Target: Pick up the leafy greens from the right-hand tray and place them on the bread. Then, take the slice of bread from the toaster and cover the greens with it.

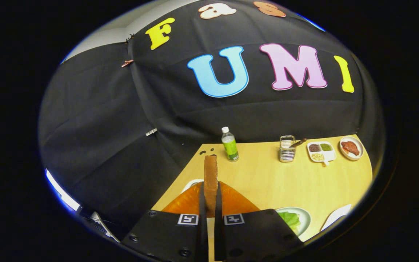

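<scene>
Gripping the slice of bread [210, 178] edge-on, my gripper [210, 203] has both fingers pressed against its flat sides, and the slice stands upright near the bottom centre of the frame. Under it sits an orange toaster [238, 202], and just right of my fingers a pale plate [304, 218] holds the leafy greens [290, 219]. Beyond, on the wooden table [267, 178], stands a clear bottle [230, 144] with a green label whose print is too small to read. Further right, a wire holder [287, 149] carries a brown-handled utensil, a white divided tray [321, 151] holds dark, green and pale fillings, and a small round dish [351, 148] holds something reddish.
</scene>
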Available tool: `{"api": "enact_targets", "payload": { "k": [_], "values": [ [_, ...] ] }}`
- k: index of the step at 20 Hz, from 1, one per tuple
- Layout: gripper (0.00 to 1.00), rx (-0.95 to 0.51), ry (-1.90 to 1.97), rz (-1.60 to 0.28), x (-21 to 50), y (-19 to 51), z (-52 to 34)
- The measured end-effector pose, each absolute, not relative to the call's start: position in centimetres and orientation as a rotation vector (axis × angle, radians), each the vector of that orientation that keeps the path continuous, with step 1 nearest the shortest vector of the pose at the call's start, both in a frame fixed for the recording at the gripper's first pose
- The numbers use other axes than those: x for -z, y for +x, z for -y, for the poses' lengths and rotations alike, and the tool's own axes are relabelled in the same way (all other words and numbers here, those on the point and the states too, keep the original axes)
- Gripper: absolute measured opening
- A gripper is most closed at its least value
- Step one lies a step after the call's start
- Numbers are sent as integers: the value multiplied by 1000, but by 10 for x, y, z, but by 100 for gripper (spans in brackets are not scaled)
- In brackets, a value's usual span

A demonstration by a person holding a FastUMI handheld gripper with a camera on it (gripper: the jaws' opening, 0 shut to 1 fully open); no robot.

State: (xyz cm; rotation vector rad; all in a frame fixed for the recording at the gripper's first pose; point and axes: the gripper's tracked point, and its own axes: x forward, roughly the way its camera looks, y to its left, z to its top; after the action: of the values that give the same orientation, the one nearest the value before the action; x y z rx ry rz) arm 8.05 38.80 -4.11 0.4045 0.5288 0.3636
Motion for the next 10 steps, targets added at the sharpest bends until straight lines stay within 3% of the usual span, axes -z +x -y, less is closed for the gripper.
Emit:
{"api": "enact_targets", "payload": {
  "k": [10],
  "values": [
    [11, -128, 420, -737, 174, 36, -274]
  ]
}}
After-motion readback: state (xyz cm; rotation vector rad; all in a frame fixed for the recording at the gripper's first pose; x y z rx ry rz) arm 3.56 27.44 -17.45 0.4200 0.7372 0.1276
